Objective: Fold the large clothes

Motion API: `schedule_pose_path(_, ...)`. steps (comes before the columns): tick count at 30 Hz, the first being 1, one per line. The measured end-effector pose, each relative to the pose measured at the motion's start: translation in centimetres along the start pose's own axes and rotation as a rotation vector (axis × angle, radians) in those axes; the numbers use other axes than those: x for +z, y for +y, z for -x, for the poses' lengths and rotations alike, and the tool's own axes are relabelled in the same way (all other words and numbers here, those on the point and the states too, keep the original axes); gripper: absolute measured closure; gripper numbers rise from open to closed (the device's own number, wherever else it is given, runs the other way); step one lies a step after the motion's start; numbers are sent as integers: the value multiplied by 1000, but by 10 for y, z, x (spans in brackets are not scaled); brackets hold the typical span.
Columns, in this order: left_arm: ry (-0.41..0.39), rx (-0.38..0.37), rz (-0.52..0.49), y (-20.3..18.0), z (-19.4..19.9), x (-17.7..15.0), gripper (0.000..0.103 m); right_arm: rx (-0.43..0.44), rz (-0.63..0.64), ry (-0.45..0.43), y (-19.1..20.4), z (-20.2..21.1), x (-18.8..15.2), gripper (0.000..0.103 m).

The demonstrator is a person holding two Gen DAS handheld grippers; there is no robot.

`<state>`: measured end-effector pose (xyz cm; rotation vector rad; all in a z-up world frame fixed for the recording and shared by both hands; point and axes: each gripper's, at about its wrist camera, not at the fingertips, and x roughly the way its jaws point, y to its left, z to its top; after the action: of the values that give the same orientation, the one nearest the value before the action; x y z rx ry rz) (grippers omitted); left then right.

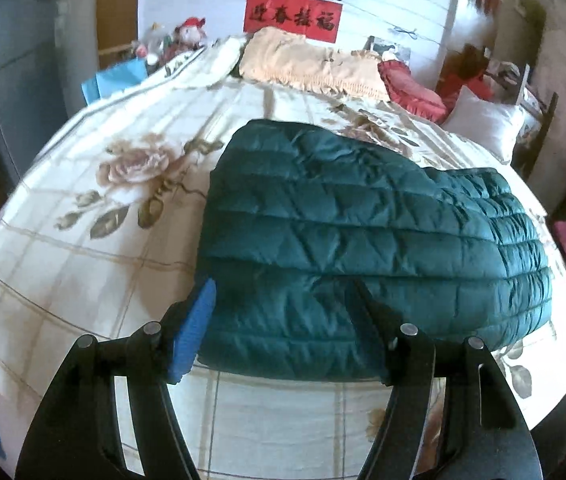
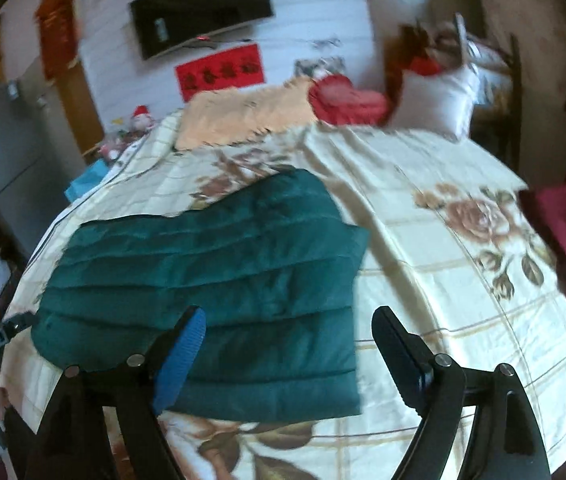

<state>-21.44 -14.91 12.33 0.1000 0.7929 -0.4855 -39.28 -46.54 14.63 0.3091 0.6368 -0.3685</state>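
Apparently we have the jacket [image 1: 371, 240] folded into a compact block on the bed [image 1: 83, 272], both the left gripper [image 1: 283, 324] and right gripper [image 2: 289, 356] apart and empty, leaving at most one final fold.

A bed [image 1: 83, 272] under a cream floral cover carries a folded teal quilted jacket [image 1: 363, 240]. Beyond the jacket lie a beige blanket [image 1: 307, 64], red cushion [image 1: 411, 84] and white pillow [image 1: 483, 124].

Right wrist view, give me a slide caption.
Open right tool above a folded teal quilted jacket lying on a floral bedspread.
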Motion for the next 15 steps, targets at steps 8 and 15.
schedule_pose_path(8,-64,32,-5,-25,16,-3,36,53,64,-46,62,7,-22,13)
schedule_pose_path(15,-73,63,-34,-38,19,-9,36,65,81,-41,90,4,-34,11)
